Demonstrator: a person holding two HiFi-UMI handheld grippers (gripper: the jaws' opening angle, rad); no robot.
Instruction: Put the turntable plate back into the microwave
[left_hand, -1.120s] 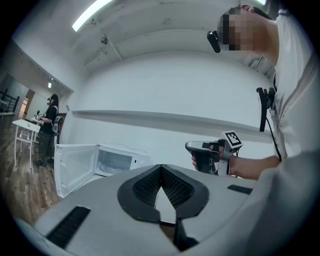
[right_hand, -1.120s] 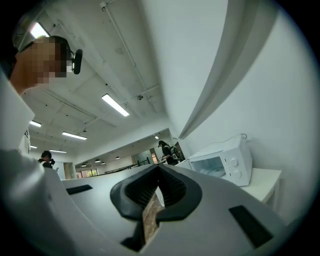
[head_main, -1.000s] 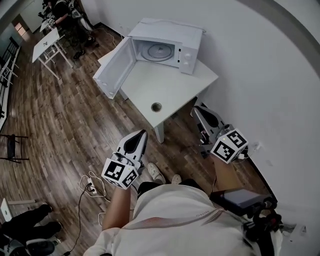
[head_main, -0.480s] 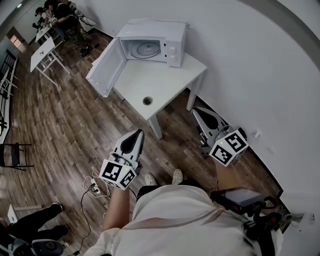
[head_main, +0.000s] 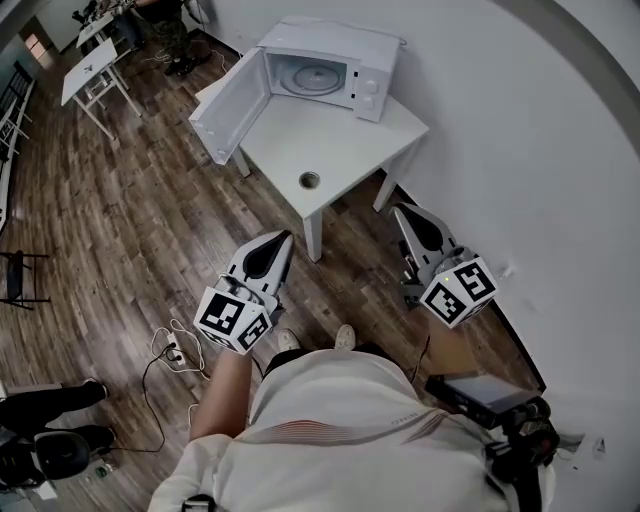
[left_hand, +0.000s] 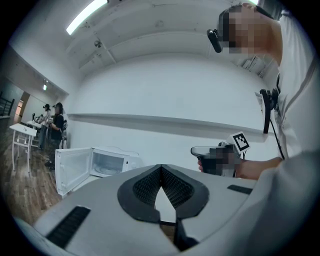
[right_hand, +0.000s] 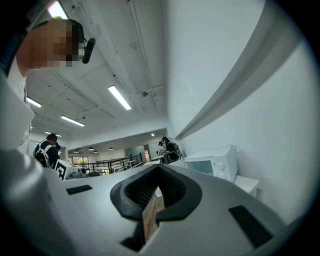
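Observation:
The white microwave (head_main: 335, 62) stands at the back of a white table (head_main: 350, 140), its door (head_main: 230, 105) swung open to the left. A round glass turntable plate (head_main: 322, 75) lies inside the cavity. Both grippers hang well short of the table, over the floor. My left gripper (head_main: 285, 237) is shut and holds nothing; its pads meet at their tips (left_hand: 161, 168). My right gripper (head_main: 400, 210) is also shut and empty, its jaws together (right_hand: 158, 169). The open microwave (left_hand: 102, 162) shows ahead in the left gripper view, and the microwave (right_hand: 212, 164) shows from its side in the right gripper view.
A small round dark-centred thing (head_main: 309, 181) sits near the table's front corner. A white wall (head_main: 540, 150) runs along the right. Cables and a power strip (head_main: 168, 350) lie on the wooden floor at left. More desks (head_main: 92, 72) stand at far left.
Both grippers have drifted a little while staying shut and empty. The head camera has swung, so the table and microwave sit slightly differently in the view.

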